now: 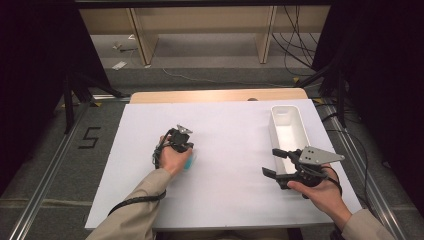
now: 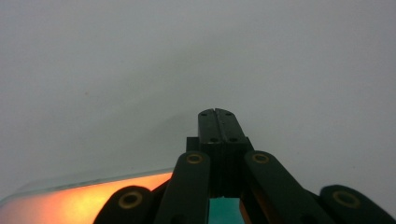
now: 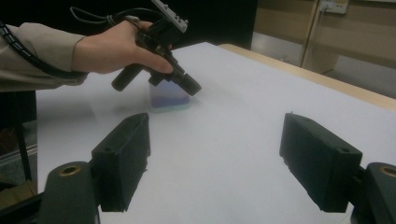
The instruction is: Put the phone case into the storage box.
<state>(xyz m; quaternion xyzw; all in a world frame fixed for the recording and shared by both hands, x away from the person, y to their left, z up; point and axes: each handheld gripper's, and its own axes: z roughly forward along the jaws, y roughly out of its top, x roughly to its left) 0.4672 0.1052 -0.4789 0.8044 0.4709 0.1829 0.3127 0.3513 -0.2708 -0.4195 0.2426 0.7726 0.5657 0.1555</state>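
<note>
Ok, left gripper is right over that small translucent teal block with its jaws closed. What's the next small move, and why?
Probably open the left gripper before lowering it. In the left gripper view its jaws meet with nothing between them, and the small translucent teal block sits on the white table cover just beneath it, ungrasped. The right gripper is open and empty near the white rectangular bin, so that is likely the drop-off.

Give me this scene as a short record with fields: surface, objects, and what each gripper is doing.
surface: white sheet over a wooden table
objects: small translucent teal block; white oblong bin at the right side
left gripper: jaws shut, nothing between them, tips angled down just above the teal block
right gripper: jaws open, nothing between them, held beside the bin's near end
bin contents: none visible
</note>
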